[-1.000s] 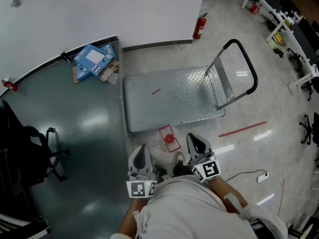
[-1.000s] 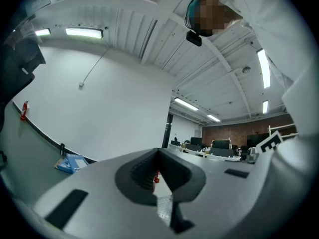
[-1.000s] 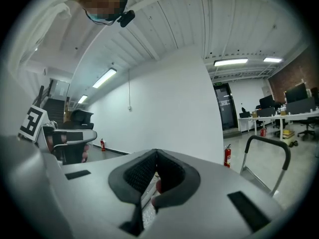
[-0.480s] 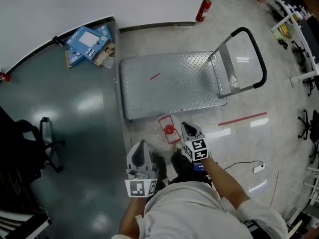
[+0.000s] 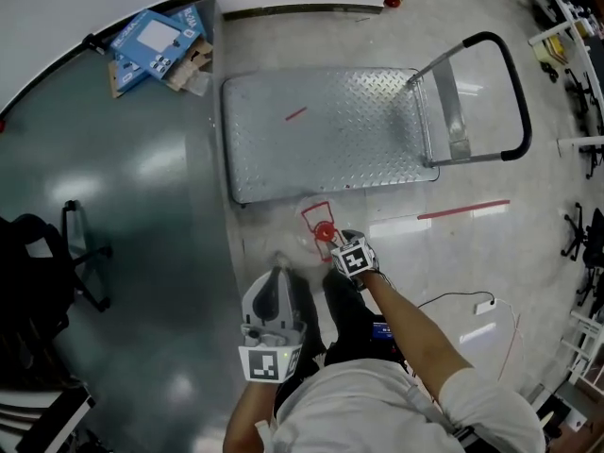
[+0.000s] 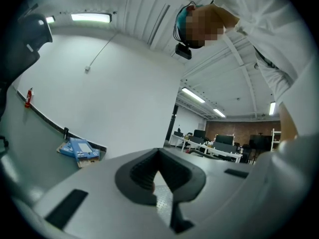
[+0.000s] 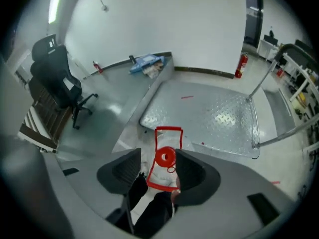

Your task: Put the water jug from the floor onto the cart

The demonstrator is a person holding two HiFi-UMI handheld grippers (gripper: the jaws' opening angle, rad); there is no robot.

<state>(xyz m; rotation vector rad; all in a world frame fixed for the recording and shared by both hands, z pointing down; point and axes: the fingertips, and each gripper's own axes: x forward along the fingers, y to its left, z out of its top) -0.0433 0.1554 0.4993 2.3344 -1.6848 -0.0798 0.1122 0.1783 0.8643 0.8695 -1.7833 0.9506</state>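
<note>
Cart (image 5: 321, 130): steel flatbed with its push handle (image 5: 510, 92) at the right end in the head view; the left gripper view skims level over its deck

Office chair (image 5: 47, 262): well left of the cart, on the darker floor; the right gripper view shows all of it, the head view only part

Blue boxes (image 5: 151, 41): beyond the cart's left end by the wall, also in the left gripper view

Water jug (image 5: 321, 236): on the floor just beside the cart's near long edge, clear with red cap and handle; missing from the left gripper view

Right gripper (image 7: 162, 167): tipped steeply down over the jug, jaws opening, red cap between them, pads not pressing it

Left gripper (image 6: 159, 178): nearer the person than the jug, jaws closed together on nothing

Fire extinguisher (image 7: 242, 64): at the wall behind the cart
</note>
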